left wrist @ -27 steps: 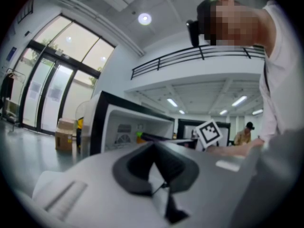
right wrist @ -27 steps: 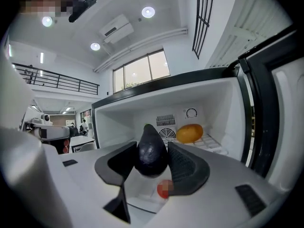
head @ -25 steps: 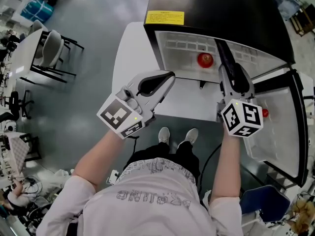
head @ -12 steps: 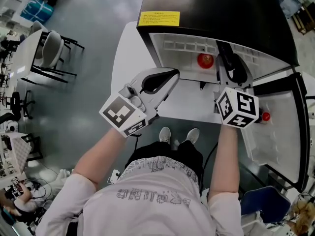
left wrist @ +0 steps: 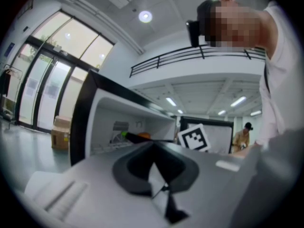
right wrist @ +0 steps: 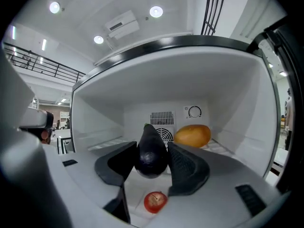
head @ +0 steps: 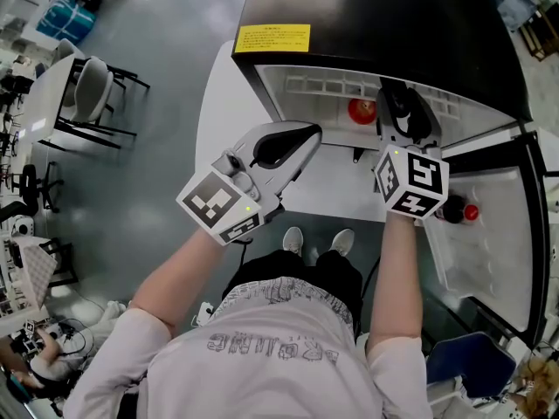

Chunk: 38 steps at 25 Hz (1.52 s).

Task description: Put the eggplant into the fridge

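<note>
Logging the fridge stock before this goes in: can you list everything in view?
fridge: one, black outside and white inside, door open, on white table
eggplant: one, dark purple, gripped at the fridge mouth
tomato: one, red, fridge floor
orange-yellow fruit: one, back right of fridge
sticker: one, yellow, fridge top
red-capped item: one, door shelf
left tongs: one, grey, shut, empty, outside fridge
right tongs: one, grey, shut on eggplant
</note>
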Each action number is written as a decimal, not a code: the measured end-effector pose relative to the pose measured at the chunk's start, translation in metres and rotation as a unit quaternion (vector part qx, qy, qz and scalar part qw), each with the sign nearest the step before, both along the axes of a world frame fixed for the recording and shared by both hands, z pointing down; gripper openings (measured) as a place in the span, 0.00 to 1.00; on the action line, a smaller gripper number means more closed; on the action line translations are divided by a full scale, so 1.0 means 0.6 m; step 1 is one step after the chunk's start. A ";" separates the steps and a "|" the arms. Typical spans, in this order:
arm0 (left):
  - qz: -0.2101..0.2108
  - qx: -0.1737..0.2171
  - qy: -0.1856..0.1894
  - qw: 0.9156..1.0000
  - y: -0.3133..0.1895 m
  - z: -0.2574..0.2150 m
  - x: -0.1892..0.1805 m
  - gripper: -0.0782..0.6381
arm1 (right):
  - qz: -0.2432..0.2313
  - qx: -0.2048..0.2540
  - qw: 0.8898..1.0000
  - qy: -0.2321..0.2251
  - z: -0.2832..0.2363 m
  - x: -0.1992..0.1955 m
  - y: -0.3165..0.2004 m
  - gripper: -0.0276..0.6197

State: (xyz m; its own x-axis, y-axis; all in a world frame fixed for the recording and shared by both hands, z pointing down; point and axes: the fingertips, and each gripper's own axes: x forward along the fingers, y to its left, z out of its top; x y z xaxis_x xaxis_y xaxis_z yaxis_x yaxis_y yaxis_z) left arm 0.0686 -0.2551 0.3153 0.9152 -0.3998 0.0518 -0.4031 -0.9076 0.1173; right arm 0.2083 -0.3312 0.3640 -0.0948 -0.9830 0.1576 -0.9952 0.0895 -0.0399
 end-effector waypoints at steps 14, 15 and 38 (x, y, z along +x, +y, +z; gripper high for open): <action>0.002 -0.009 0.001 1.000 0.001 0.008 0.009 0.12 | 0.013 -0.008 0.999 0.044 0.008 -0.003 -0.035 0.36; 0.001 -0.010 0.001 1.000 0.000 0.008 0.007 0.12 | 0.014 -0.010 0.999 0.047 0.008 -0.004 -0.037 0.36; -0.007 -0.008 0.006 1.000 -0.011 0.007 0.000 0.12 | 0.028 -0.049 0.987 0.153 0.027 -0.019 -0.064 0.36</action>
